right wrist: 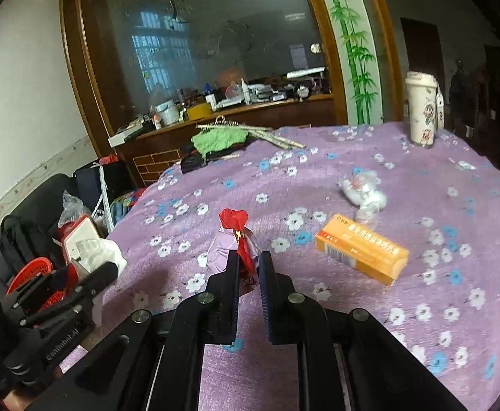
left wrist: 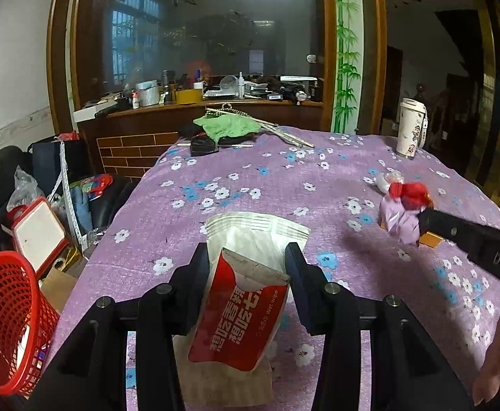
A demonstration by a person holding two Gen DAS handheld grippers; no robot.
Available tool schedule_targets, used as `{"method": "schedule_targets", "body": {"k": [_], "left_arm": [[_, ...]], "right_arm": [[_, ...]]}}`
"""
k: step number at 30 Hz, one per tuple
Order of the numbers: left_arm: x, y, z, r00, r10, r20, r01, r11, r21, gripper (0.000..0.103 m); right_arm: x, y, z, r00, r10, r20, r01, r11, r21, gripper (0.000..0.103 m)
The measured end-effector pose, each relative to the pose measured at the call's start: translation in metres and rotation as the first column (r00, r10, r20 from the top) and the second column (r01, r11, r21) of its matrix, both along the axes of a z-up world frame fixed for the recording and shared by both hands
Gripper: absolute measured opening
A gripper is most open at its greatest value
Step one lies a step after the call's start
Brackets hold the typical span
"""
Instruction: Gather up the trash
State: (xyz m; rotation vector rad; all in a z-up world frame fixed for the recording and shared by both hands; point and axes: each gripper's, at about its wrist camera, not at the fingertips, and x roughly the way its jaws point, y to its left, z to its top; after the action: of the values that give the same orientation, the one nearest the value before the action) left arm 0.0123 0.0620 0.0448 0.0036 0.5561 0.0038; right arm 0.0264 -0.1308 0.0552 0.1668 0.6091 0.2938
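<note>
— What's in the left gripper (left wrist: 246,267)?
— A red wet-wipe packet (left wrist: 239,322), pinched between its part-open fingers, along with a white pouch (left wrist: 250,236), over the purple flowered cloth (left wrist: 250,178).
— And the right gripper (right wrist: 250,270)?
— Nearly closed on a crumpled red-and-lilac wrapper (right wrist: 232,239). An orange box (right wrist: 361,248) lies just right of it, clear plastic (right wrist: 363,191) beyond.

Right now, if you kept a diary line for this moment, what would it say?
left gripper: shut on wet-wipe packet | right gripper: shut on crumpled wrapper | red basket: beside table | orange box: on table
</note>
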Motion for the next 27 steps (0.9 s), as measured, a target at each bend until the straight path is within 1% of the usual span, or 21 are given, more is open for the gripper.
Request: {"method": "schedule_targets", "body": {"k": [5, 7, 11, 19, 27], "left_arm": [[0.005, 0.001, -0.004, 1.0, 0.008, -0.025, -0.008, 1.0, 0.005, 0.044], [0.006, -0.001, -0.006, 1.0, 0.01, -0.027, -0.009, 1.0, 0.02, 0.044], [0.005, -0.002, -0.007, 1.0, 0.002, -0.03, -0.002, 1.0, 0.029, 0.044], [0.005, -0.003, -0.007, 0.999, 0.0, -0.034, 0.001, 1.0, 0.03, 0.044], [0.006, -0.004, -0.007, 0.999, -0.006, -0.035, 0.007, 0.999, 0.034, 0.044]], "right_arm": [[0.005, -0.002, -0.008, 1.0, 0.009, -0.001, -0.009, 1.0, -0.026, 0.012], [0.005, -0.004, -0.009, 1.0, -0.003, 0.005, 0.003, 0.999, -0.048, 0.012], [0.005, -0.007, -0.01, 1.0, -0.006, 0.007, 0.006, 0.999, -0.051, 0.012], [-0.001, 0.006, -0.012, 1.0, 0.023, 0.019, -0.021, 0.995, -0.101, 0.012], [-0.001, 0.007, -0.013, 0.999, 0.033, 0.017, -0.032, 0.994, -0.103, 0.012]]}}
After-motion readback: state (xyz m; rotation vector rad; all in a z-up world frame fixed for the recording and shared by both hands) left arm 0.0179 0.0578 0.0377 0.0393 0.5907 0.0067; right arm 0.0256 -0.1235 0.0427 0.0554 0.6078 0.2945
